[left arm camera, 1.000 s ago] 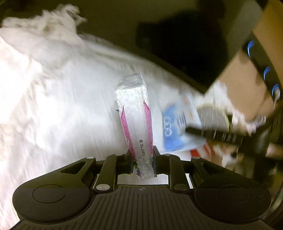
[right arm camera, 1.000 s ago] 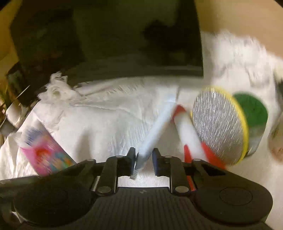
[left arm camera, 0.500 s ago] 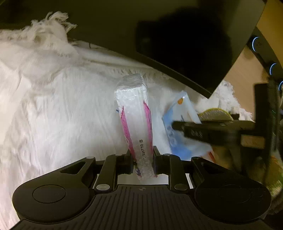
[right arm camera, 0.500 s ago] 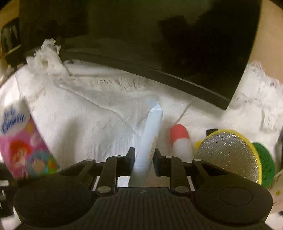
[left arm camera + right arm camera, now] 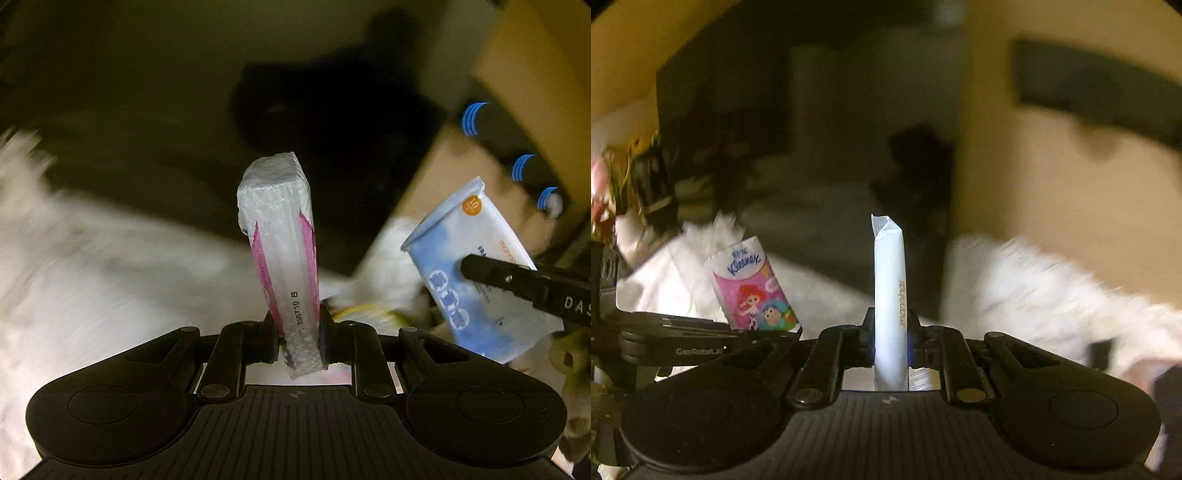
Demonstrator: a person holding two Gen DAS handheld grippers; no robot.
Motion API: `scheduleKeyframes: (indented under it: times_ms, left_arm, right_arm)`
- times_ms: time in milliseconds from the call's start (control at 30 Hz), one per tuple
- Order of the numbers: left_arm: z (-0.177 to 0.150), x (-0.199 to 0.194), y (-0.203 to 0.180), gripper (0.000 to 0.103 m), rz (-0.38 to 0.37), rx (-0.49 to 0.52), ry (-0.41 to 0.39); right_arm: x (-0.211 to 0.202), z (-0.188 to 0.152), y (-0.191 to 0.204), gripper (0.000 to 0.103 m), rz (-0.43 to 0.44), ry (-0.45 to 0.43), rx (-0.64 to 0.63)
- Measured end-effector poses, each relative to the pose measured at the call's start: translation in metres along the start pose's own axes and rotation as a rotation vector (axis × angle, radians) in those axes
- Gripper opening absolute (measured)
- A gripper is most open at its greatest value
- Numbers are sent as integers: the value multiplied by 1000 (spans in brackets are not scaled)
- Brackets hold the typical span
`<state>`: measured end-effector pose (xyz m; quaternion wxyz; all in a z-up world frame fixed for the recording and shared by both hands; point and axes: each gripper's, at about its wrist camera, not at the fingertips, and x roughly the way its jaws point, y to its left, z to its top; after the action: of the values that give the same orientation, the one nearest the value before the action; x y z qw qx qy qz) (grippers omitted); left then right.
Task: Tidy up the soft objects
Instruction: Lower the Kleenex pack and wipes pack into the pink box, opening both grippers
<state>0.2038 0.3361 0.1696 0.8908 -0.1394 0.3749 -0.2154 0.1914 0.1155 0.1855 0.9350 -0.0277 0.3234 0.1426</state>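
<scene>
The pink tissue pack (image 5: 281, 254) stands edge-on between the jaws of the left gripper (image 5: 298, 341), which are clenched on its lower end; its clear-wrapped top points toward 12 o'clock, and a printed code runs up its narrow side. In the right wrist view the same pack (image 5: 753, 286) shows its face at 9 o'clock, with cartoon figures and a blue brand name, tilted slightly and rising above the left gripper's dark body.

The blue tissue pack (image 5: 889, 295) is likewise held edge-on, the jaws of the right gripper (image 5: 891, 343) clamped on its lower part, its crimped top toward 12 o'clock and small lettering along its side. From the left wrist camera this pack (image 5: 476, 266) appears broadside at 3 o'clock, pale blue with an orange dot near its upper corner, and a black finger (image 5: 517, 282) of the right gripper lies across it.

Below and around both packs spreads a white fringed cloth (image 5: 92, 280), blurred. A yellow-edged item (image 5: 369, 314) lies on it just right of the left jaws, too blurred to name. Beyond, toward 12 o'clock, a dark panel (image 5: 184, 92) fills the background, with tan surface (image 5: 1052, 184) at 2 o'clock.
</scene>
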Motion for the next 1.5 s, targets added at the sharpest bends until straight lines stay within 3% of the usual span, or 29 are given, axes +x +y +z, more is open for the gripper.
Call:
scheduleKeyframes:
  times_ms: [267,467,600,667,733,833,1000,1133,1233,1333,1400,1500]
  left_arm:
    - [21,47,-140,22,-264,98,35]
    - [8,114,-248,23,-401,149,140]
    - [-8,179,-299,27,-486,101,229]
    - [-27,214,-310,27,-413,115,311]
    - [-43,235,-317,27,-305,162,327]
    - [-56,244,-313,28,-316,129,349]
    - [-66,191,-298,28,-318,125,229]
    - [-89,137,-281,28,-292,150,153]
    - [-107,110,-262,28,-237,165,143]
    - [-122,88,-229,28,-156,118,158]
    - [-126,82,-208,28,-118,65,159]
    - [-131,73,-179,28,-58,9,152]
  right_arm:
    - [-105,1,-125,14,-193,-114,43]
    - [-159,-40,-224,14,-360,-86,126]
    - [-173,-64,-263,14,-427,-65,138]
    - [-175,-75,-277,14,-431,-46,158]
    - [-173,-84,-288,14,-434,-23,170]
    - [-165,-92,-302,14,-404,-13,195]
    - [-151,-94,-321,14,-320,-21,257]
    - [-126,-91,-329,14,-175,-48,365]
    - [-93,-95,-337,14,-64,-32,442]
    - [-58,-109,-338,15,-110,42,427]
    - [-41,-122,-340,34,-197,94,405]
    - [-32,-139,-347,46,-244,123,413]
